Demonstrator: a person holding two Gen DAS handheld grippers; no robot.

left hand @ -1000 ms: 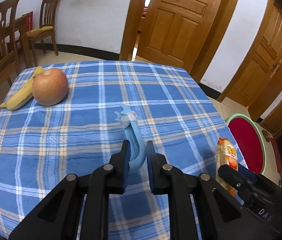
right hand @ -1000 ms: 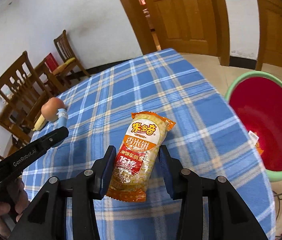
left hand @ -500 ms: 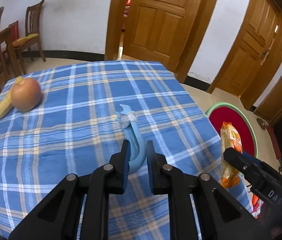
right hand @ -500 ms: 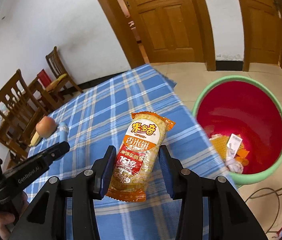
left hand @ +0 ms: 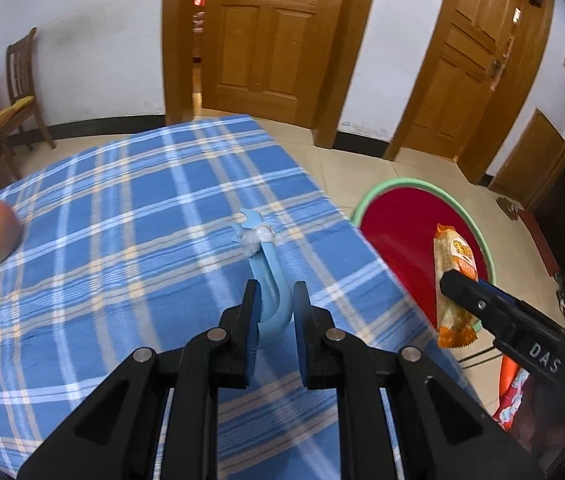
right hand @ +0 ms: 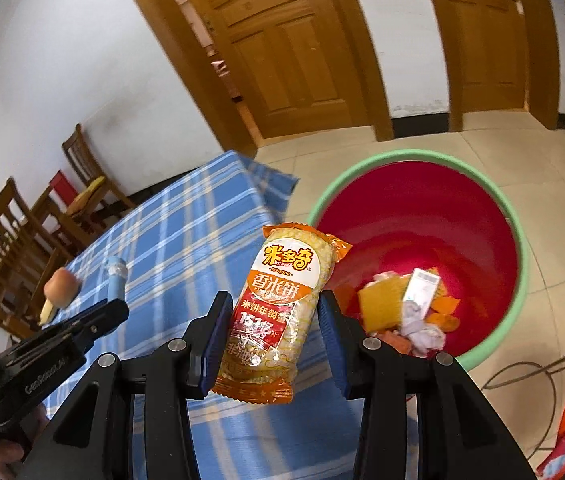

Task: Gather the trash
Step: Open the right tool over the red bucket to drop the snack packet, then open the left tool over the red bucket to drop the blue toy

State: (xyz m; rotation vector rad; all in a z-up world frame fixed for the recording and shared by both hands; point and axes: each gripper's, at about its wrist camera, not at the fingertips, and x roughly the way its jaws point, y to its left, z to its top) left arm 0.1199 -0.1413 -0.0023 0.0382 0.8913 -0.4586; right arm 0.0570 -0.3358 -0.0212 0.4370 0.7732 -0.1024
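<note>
both pieces of trash have swung off the table toward the bin.
your right gripper (right hand: 272,334), clamped on the rice cracker packet (right hand: 282,312), now hangs by the red bin's green rim (right hand: 520,248); your left gripper (left hand: 276,312), pinching the blue plastic scrap (left hand: 268,280), is still over the table's right edge (left hand: 378,256).

A blue, white and tan plaid is shown on the surface (left hand: 130,240). The bin (right hand: 518,240) is coloured red inside with a green rim. An orange, red and white snack packet (right hand: 282,300) and a pale blue plastic piece (left hand: 270,280) are seen; the fingers (right hand: 214,336) are black with blue pads.
</note>
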